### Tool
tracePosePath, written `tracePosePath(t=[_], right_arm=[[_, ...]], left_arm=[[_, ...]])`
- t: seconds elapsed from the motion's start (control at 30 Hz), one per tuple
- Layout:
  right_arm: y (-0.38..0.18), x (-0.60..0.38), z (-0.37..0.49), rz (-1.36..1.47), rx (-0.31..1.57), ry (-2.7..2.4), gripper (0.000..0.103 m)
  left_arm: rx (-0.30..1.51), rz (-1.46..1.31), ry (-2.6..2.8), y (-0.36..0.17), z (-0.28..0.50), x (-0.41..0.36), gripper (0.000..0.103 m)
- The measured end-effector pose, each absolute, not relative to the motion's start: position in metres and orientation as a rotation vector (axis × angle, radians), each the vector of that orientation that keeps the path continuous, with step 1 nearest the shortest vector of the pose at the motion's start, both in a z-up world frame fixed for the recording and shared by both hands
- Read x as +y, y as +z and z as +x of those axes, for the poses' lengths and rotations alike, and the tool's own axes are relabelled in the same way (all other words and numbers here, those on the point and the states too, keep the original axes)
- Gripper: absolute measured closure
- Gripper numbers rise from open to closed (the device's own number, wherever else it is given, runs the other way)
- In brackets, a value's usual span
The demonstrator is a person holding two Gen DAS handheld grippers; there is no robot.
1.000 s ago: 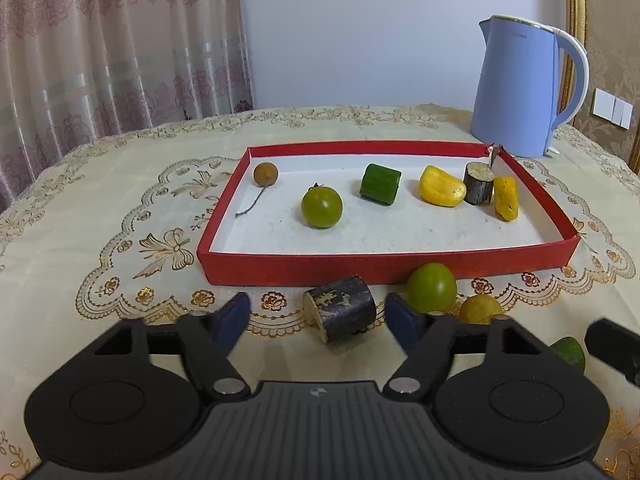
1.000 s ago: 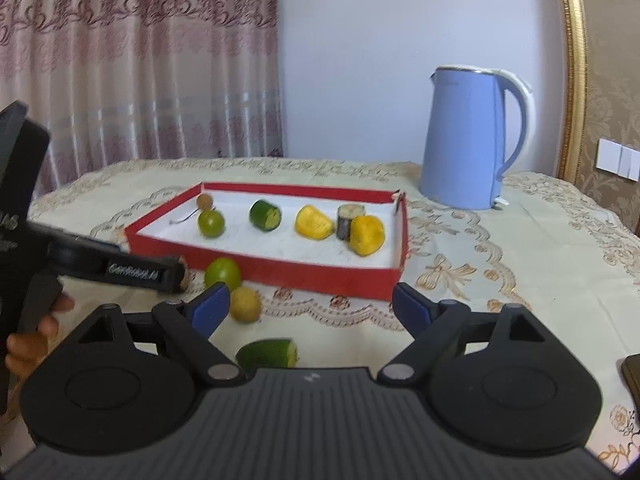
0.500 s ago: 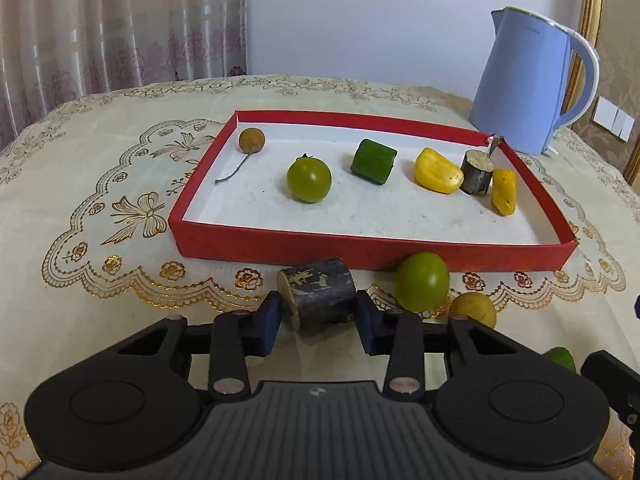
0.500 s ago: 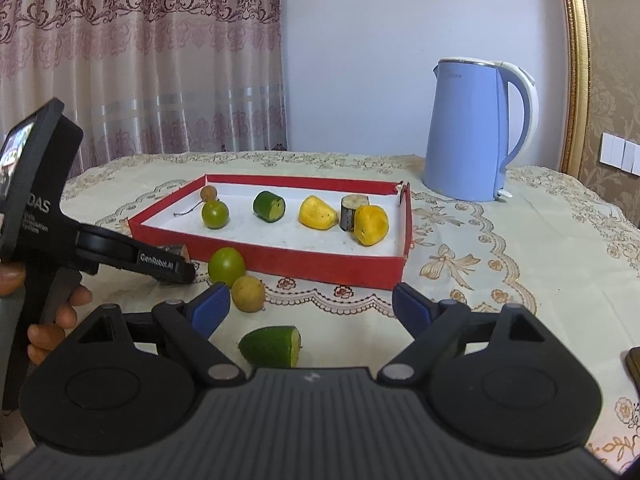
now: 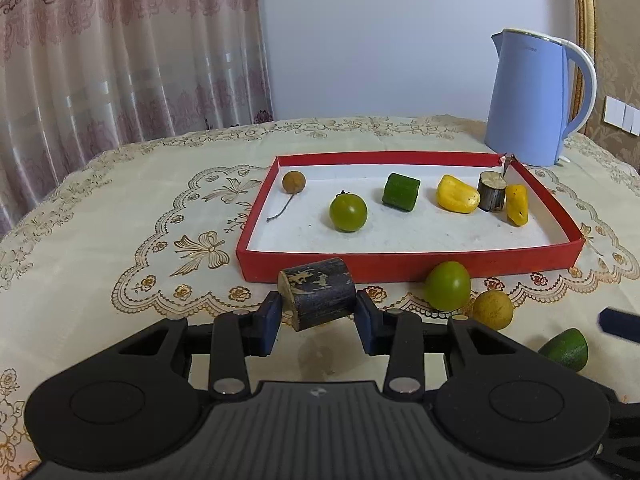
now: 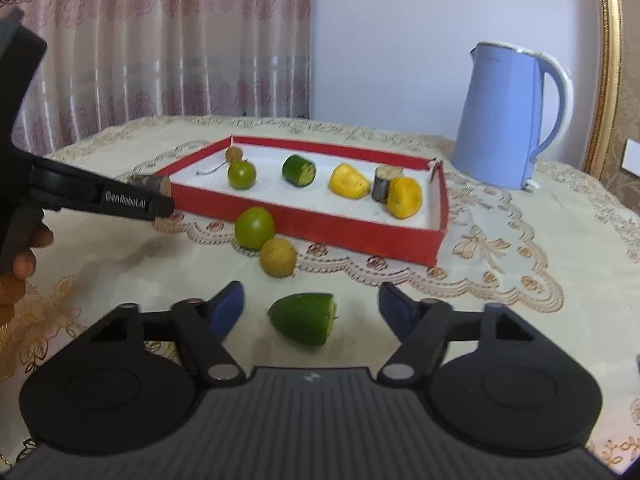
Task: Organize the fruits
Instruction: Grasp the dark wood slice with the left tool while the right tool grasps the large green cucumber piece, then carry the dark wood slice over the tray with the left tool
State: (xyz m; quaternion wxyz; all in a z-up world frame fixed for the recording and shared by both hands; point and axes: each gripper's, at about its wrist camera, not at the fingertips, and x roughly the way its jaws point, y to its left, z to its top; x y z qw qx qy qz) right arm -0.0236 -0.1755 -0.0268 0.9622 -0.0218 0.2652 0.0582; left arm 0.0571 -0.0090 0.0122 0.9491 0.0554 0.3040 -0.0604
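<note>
Lifted off the cloth, seemingly, dark log piece sits clamped in left jaws (right jaws, closing, bracket green half-fruit untouched).

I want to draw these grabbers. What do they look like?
Each tool is matte black plastic with a ribbed middle plate, two round discs at the sides, silver rivets, and two dark blue fingertip pads. That goes for the left tool and the right tool. The left one's finger carries white "GenRobot.AI" lettering. No cables or sleeves show.
</note>
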Motion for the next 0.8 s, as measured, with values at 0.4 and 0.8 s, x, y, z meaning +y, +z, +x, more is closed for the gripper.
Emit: tracePosePath(t=[0.4, 0.8], right_arm=[[-0.040, -0.166, -0.004, -0.073, 0.614, 0.124, 0.051], [-0.041, -0.167, -0.003, -0.076, 0.610, 0.125, 0.051]], left_arm=[[0.609, 0.126, -0.115, 0.013, 0.057, -0.006, 0.067], [0.665, 0.095, -0.166, -0.005, 0.072, 0.000, 0.035]])
